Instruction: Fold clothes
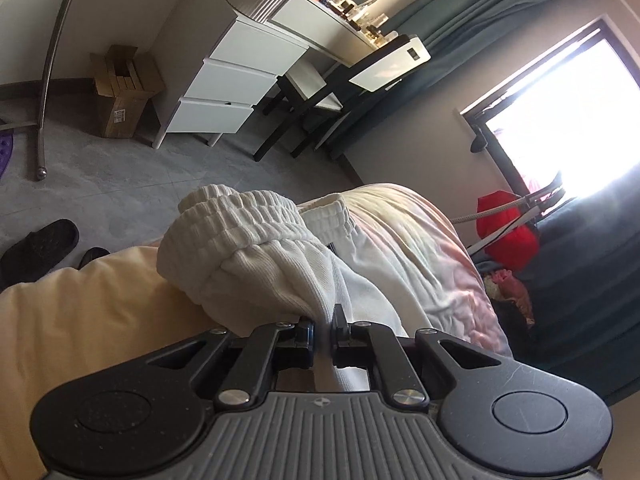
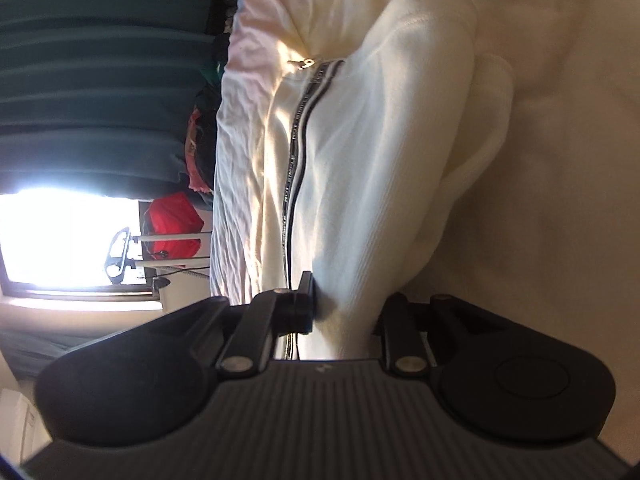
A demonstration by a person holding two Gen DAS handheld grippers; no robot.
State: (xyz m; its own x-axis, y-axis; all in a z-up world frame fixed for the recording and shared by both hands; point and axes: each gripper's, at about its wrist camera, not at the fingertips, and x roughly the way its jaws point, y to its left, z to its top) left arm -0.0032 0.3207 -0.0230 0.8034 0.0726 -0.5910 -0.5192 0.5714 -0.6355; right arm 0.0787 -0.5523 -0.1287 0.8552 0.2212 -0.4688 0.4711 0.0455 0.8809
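Left wrist view: black slippers (image 1: 38, 246) on grey floor at 9 o'clock; cardboard box (image 1: 124, 92) and white drawer unit (image 1: 236, 76) at 11; bright window (image 1: 560, 108) at 2. Left tongs (image 1: 323, 330) pinched onto the white zip jacket (image 1: 256, 248), which lies bunched on the cream bed (image 1: 80, 320). Right wrist view: right tongs (image 2: 346, 312) clamped on the same jacket; teal curtain (image 2: 100, 60) at 10.
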